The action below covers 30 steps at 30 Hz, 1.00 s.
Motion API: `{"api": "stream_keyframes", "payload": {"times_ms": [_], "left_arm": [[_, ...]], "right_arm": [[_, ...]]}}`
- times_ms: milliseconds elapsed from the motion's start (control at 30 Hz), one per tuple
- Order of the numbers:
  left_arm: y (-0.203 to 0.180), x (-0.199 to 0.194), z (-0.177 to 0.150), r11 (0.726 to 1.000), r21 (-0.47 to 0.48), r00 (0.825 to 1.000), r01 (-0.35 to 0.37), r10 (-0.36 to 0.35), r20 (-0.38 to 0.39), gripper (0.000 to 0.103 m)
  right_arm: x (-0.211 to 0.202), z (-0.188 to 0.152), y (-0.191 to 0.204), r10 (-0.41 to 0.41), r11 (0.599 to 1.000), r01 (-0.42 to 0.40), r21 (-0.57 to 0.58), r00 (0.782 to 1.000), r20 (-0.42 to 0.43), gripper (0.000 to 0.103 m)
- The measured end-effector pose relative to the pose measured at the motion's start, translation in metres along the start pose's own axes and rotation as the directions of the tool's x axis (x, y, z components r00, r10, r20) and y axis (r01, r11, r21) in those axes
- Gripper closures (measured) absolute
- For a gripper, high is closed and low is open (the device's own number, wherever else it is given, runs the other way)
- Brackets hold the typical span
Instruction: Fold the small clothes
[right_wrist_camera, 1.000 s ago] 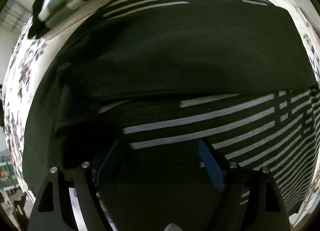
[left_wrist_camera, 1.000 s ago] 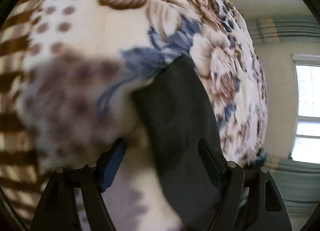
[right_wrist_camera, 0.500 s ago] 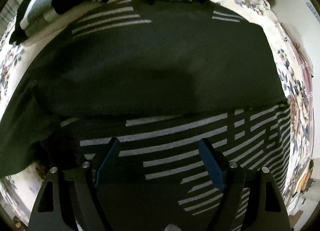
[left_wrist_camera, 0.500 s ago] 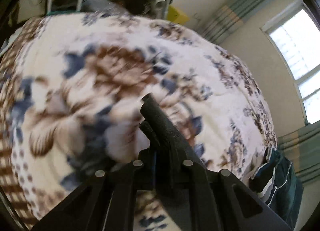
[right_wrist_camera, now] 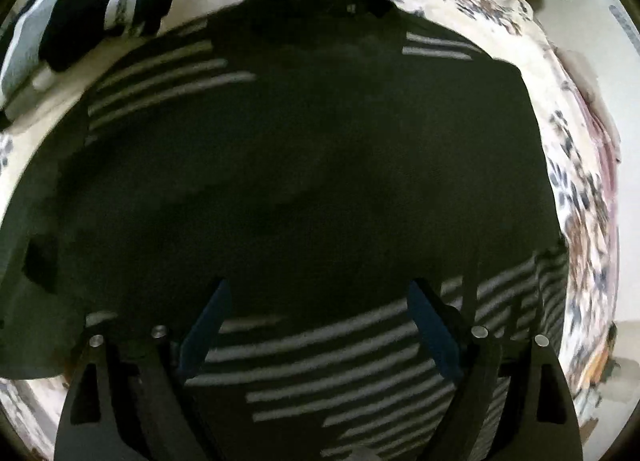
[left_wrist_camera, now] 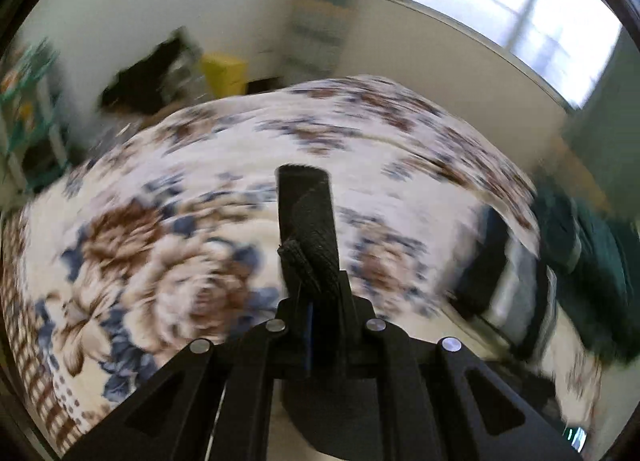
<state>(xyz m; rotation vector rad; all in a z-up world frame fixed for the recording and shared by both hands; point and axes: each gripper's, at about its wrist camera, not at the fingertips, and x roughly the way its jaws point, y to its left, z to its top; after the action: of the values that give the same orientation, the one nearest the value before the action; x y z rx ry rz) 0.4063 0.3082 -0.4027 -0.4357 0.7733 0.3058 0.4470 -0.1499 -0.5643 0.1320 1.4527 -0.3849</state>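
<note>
Floral bedspread (right_wrist_camera: 576, 197) — dark striped sweater (right_wrist_camera: 304, 165) spread on it

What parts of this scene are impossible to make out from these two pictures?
- Left wrist view: the dark cloth pinched in the shut left gripper runs out of frame below, so what garment it belongs to is unclear.
- Left wrist view: motion blur smears the flowered bedspread and the far clutter.
- Right wrist view: the striped dark garment is cut off at the bottom behind the open right gripper.

text: none legible | labels: none | views possibly too blurred
</note>
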Motion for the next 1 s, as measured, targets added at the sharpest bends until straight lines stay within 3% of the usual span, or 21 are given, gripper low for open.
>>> {"api": "stream_keyframes", "payload": {"times_ms": [67,167,300,500,667,900,1000], "left_arm": [[-0.042,-0.003,-0.009,0.997,0.082,1.000,0.011,-0.009,-0.017,0.096],[-0.118,-0.005,-0.036,0.975,0.216,0.997,0.056,-0.045,-0.058,0.096],[-0.216,-0.006,-0.086,0.925,0.349,0.985,0.153,-0.112,-0.134,0.096],[-0.345,-0.001,-0.178,0.841,0.461,0.947,0.282,-0.166,-0.276,0.096],[-0.444,0.015,-0.270,0.779,0.519,0.907,0.352,-0.147,-0.396,0.096],[-0.539,0.032,-0.355,0.696,0.593,0.879,0.405,-0.120,-0.460,0.096],[-0.557,0.042,-0.385,0.693,0.610,0.872,0.385,-0.057,-0.486,0.091]], "right_arm": [[-0.001,0.010,-0.011,0.000,1.000,0.000,-0.025,1.000,0.023,0.002],[-0.003,0.023,-0.035,-0.040,0.997,0.045,-0.057,0.996,0.084,0.001],[-0.004,0.037,-0.082,-0.069,0.994,0.079,-0.070,0.989,0.131,0.001],[0.006,0.033,-0.182,-0.059,0.998,0.057,0.030,0.995,0.085,0.001],[0.028,0.024,-0.275,-0.114,0.985,0.113,0.127,0.993,-0.001,0.001],[0.050,0.011,-0.385,-0.123,0.965,0.136,0.224,0.990,-0.071,0.001],[0.056,0.010,-0.421,-0.091,0.961,0.112,0.251,0.991,-0.096,0.001]]}}
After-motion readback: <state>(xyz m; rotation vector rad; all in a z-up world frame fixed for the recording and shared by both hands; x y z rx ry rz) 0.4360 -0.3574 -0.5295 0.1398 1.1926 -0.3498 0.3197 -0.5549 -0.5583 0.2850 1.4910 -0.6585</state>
